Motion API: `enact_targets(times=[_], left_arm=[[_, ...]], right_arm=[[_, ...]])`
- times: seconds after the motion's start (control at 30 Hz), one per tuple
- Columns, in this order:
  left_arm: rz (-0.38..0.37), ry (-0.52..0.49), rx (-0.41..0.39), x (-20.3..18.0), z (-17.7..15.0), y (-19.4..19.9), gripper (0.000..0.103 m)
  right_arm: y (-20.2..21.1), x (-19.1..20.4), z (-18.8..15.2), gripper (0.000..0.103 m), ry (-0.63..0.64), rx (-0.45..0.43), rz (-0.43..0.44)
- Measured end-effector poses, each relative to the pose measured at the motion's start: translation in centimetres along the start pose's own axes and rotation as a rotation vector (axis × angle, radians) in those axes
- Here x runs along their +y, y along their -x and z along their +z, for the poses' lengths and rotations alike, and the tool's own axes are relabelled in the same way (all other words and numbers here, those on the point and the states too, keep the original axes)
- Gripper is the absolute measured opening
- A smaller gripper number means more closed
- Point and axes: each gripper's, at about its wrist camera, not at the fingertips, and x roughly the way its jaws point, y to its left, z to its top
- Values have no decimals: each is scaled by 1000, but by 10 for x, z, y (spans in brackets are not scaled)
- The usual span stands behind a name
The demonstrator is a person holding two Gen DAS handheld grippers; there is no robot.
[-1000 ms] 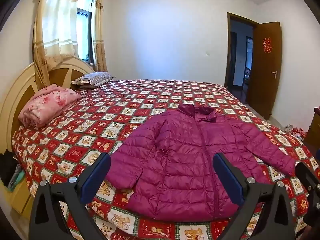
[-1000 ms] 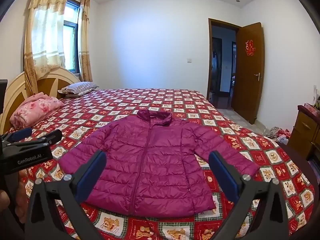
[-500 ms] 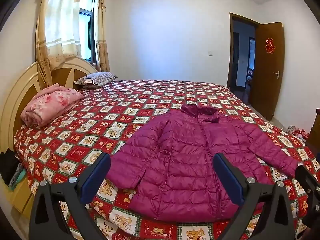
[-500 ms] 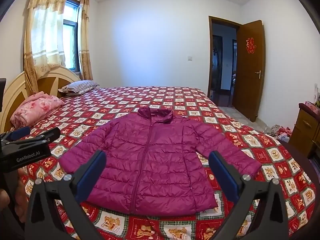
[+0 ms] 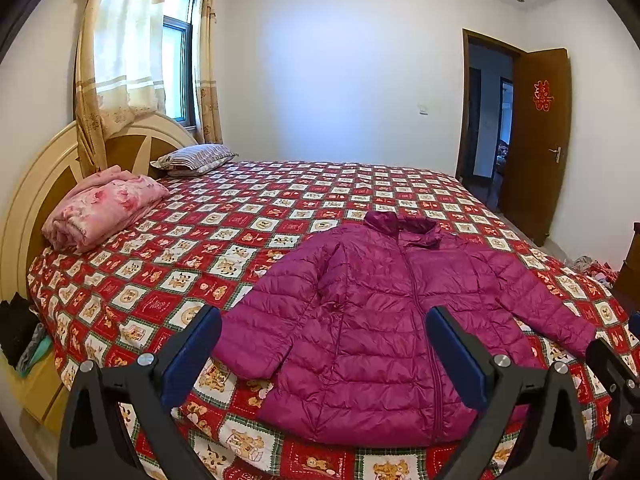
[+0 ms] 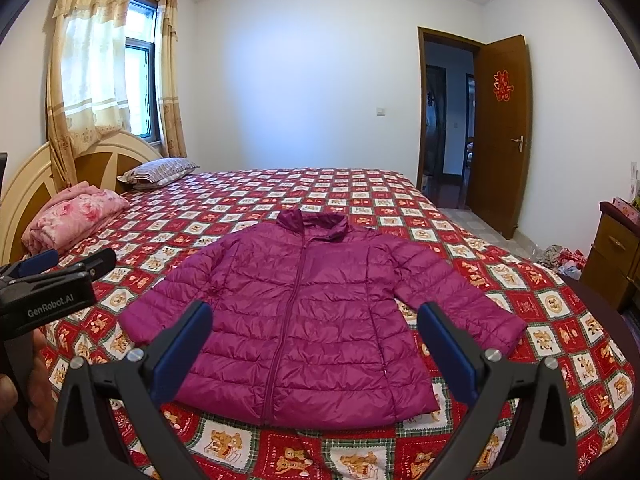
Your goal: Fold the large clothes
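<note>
Magenta quilted jacket (image 5: 384,320) lies flat on the bed (image 5: 248,216); both tongs (image 5: 324,356) (image 6: 316,348) gape wide, empty.

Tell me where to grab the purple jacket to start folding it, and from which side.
Likely best: take the purple jacket by its sleeve cuffs, left gripper on the near-left cuff, right gripper on the right one. Come in from the bed's near edge: it lies flat, zipped, sleeves splayed outward, so cuffs are loose ends the open fingers can pinch.

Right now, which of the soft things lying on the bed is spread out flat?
The magenta puffer jacket, near the foot edge with both sleeves out. The pink blanket is folded; the striped pillow lies by the headboard.
</note>
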Motion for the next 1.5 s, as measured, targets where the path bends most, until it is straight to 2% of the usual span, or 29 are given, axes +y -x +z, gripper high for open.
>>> enact_targets(times=[1.5], left_arm=[[1, 4, 10, 3, -2, -1, 102]], right_arm=[[-3, -1, -2, 103, 5, 15, 0]])
